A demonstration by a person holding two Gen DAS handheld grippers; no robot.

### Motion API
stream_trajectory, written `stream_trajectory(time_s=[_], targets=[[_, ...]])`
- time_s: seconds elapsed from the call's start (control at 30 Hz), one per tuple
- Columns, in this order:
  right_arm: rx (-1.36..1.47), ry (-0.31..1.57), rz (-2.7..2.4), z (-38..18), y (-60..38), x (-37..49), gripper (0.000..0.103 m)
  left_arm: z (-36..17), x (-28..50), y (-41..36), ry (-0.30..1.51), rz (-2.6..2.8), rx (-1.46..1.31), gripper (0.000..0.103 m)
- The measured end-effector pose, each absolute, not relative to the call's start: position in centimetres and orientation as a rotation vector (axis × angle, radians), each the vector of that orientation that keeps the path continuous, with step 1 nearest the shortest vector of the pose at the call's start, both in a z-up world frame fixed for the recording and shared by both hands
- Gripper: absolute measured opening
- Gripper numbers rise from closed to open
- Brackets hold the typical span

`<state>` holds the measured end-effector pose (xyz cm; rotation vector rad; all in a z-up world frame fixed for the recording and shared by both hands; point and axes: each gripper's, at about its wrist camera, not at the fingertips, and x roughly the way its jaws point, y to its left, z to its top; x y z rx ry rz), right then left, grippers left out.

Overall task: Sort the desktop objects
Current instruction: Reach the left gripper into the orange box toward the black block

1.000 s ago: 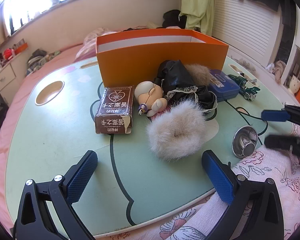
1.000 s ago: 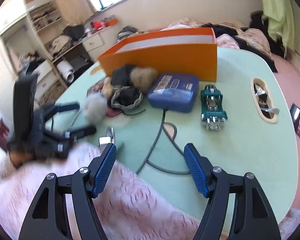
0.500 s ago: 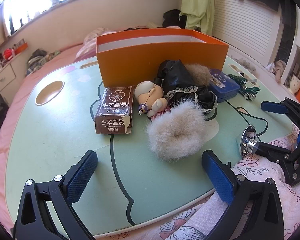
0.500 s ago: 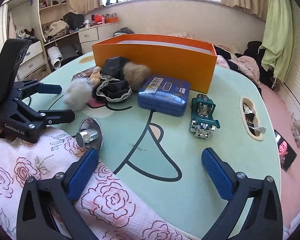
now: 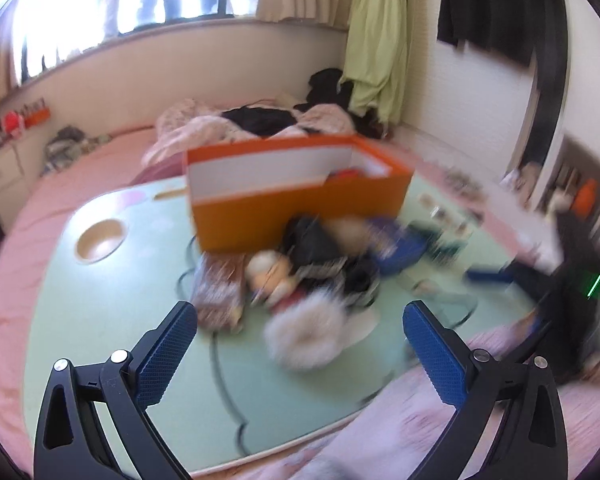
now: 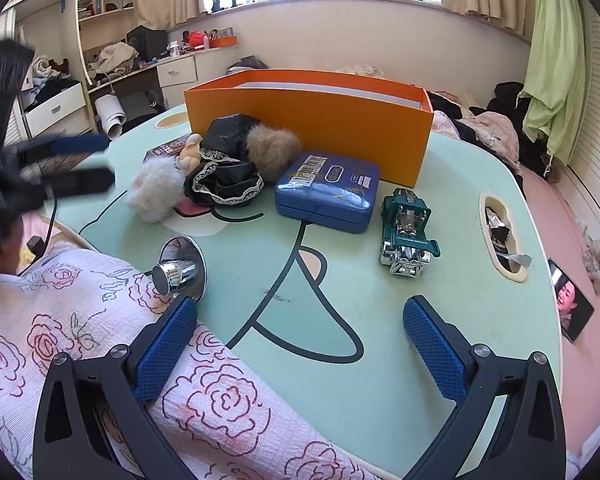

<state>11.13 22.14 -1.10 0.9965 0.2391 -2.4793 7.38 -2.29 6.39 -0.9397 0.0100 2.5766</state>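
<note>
Now the shiny chrome cup (image 6: 179, 267) lies on its side at the pale green desk (image 6: 340, 304) edge, against rose-print fabric (image 6: 80, 320), just left of the right claw (image 6: 300, 340), whose jaws have just spread wide, empty. Left claw (image 5: 300, 344) gapes empty too, its view newly blurred.

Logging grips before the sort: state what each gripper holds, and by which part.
Nothing is held. The left gripper and right gripper are both open and empty; the chrome funnel lies free on the table.
</note>
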Motion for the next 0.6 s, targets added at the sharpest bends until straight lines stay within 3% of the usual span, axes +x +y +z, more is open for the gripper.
stream_trajectory(time_s=[0.23, 0.37, 0.43, 0.47, 0.6], targets=[[0.996, 0.24, -2.48, -1.2, 21.9, 11.2, 0.103, 11.6, -3.1, 3.3, -0.158, 2.372, -1.209, 0.103], [0.994, 0.24, -2.481, -1.2, 22.0, 11.2, 0.103, 8.9, -11.1, 8.1, -0.155, 2.34, -1.518, 0.1], [0.991, 0.239, -2.482, -1.1, 22.0, 11.2, 0.103, 6.8, -13.8, 9.6, -0.165, 2.318, -1.642, 0.087], [0.99, 0.238, -2.483, -1.1, 22.0, 11.2, 0.103, 5.6, -14.8, 10.2, -0.178, 2.301, -1.692, 0.084], [0.982, 0.233, -2.485, -1.0, 22.0, 10.9, 0.103, 3.0, -16.6, 11.0, -0.252, 2.27, -1.782, 0.084]])
